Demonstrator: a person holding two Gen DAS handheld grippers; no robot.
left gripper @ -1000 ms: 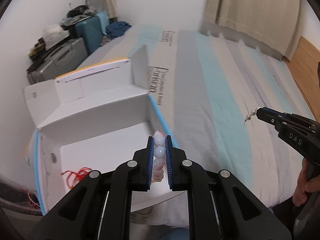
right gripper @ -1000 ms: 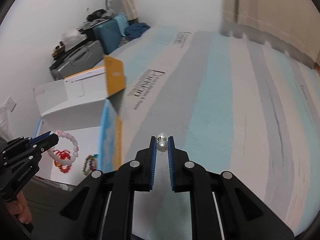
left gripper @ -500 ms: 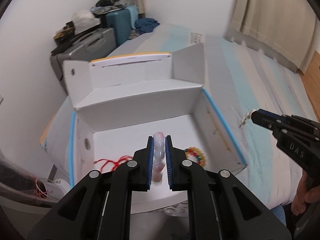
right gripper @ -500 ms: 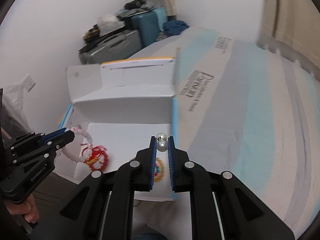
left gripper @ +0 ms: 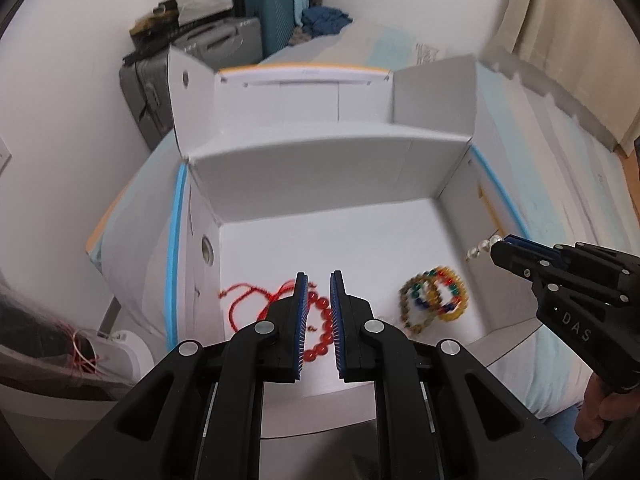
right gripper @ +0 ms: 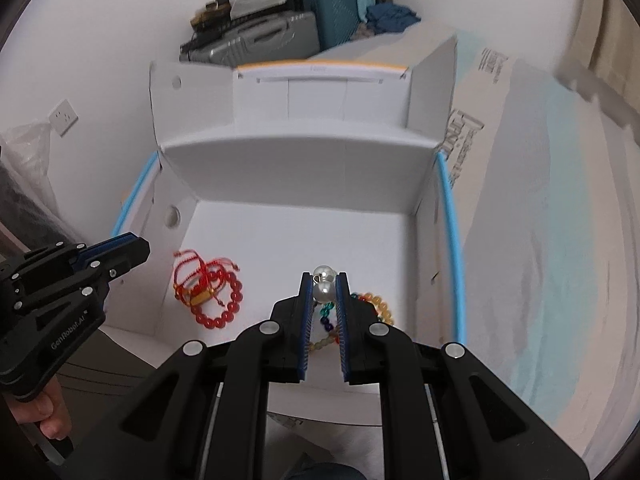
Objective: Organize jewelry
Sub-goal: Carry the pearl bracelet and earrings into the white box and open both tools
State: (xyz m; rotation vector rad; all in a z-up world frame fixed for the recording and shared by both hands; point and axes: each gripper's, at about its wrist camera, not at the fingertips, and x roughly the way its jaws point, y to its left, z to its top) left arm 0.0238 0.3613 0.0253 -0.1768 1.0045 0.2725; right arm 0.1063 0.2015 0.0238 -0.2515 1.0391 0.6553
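My left gripper (left gripper: 319, 280) hangs over the white box (left gripper: 320, 172) with jaws parted and empty, above the red bead bracelet (left gripper: 320, 328). My right gripper (right gripper: 324, 278) pinches a pearl piece (right gripper: 322, 282) over the multicoloured bracelets (left gripper: 434, 300).

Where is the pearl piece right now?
The pearl piece is pinched in the right claw, held over the white box above the multicolored bead bracelets near its right wall.

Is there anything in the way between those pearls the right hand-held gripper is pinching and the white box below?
Nothing visible blocks them. The right hand-held gripper holds the pearls over the open white box, flaps up. A multicoloured bracelet lies on the floor beneath and a red bracelet to the left.
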